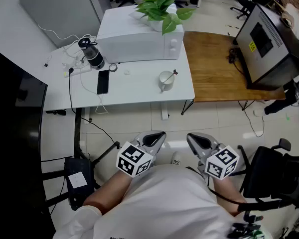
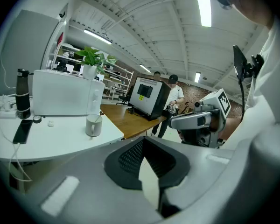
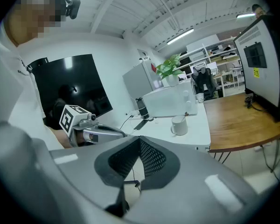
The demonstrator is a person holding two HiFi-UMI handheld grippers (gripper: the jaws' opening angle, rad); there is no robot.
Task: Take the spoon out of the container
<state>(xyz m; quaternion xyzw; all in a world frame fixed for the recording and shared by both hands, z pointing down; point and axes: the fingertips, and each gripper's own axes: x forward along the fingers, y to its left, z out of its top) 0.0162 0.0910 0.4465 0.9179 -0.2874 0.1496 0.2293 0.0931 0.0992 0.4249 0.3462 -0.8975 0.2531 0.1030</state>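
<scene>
A white mug (image 1: 165, 79) stands near the right front of the white table (image 1: 134, 91), and a spoon (image 1: 171, 75) leans out of it toward the right. The mug also shows small and far off in the left gripper view (image 2: 93, 125) and the right gripper view (image 3: 179, 125). Both grippers hang close to the person's body, well short of the table. My left gripper (image 1: 158, 135) (image 2: 142, 141) is shut, with nothing between its jaws. So is my right gripper (image 1: 192, 138) (image 3: 139, 140), level with it on the right.
On the table stand a white microwave (image 1: 139, 39) topped by a potted plant (image 1: 162, 9), a black bottle (image 1: 92, 55) and a phone (image 1: 102, 81) with cables. A wooden table (image 1: 214, 66) with a black box (image 1: 269, 39) adjoins on the right. A black chair (image 1: 274, 176) is near my right side.
</scene>
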